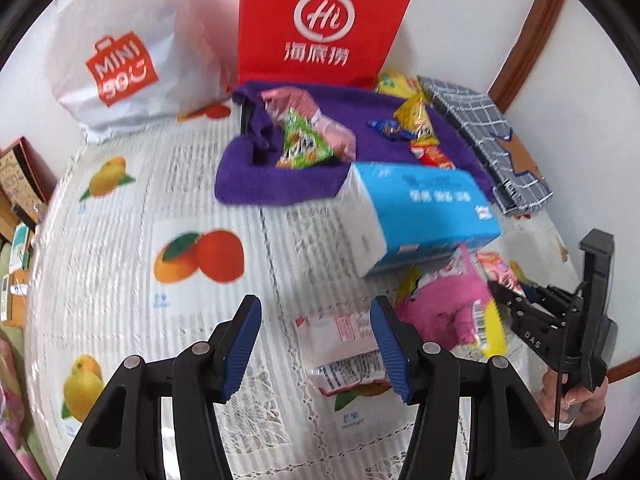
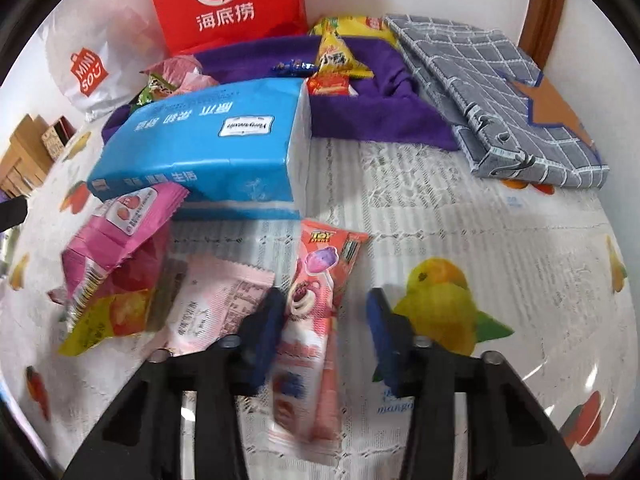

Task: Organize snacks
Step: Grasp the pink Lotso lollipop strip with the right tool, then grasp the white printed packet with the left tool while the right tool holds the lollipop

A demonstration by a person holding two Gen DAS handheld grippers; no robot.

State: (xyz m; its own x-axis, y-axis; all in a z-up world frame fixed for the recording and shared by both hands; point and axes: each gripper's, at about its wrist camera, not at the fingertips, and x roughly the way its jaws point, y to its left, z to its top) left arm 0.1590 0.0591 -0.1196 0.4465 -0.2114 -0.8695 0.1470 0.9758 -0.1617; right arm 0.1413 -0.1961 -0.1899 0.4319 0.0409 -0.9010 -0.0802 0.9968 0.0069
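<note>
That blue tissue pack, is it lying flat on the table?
No, it is tipped. The blue tissue pack leans with its far end on the purple cloth and a near corner over the pink snack packet.

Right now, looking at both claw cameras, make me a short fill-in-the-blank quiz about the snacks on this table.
1. The tall red bag stands behind a folded towel coloured ____.
2. The blue tissue pack rests partly on a ____ snack packet.
3. The long Toy Story packet lies between the fingers of the ____ claw.
4. The left claw is ____, gripping nothing.

Missing words: purple; pink; right; open
</note>
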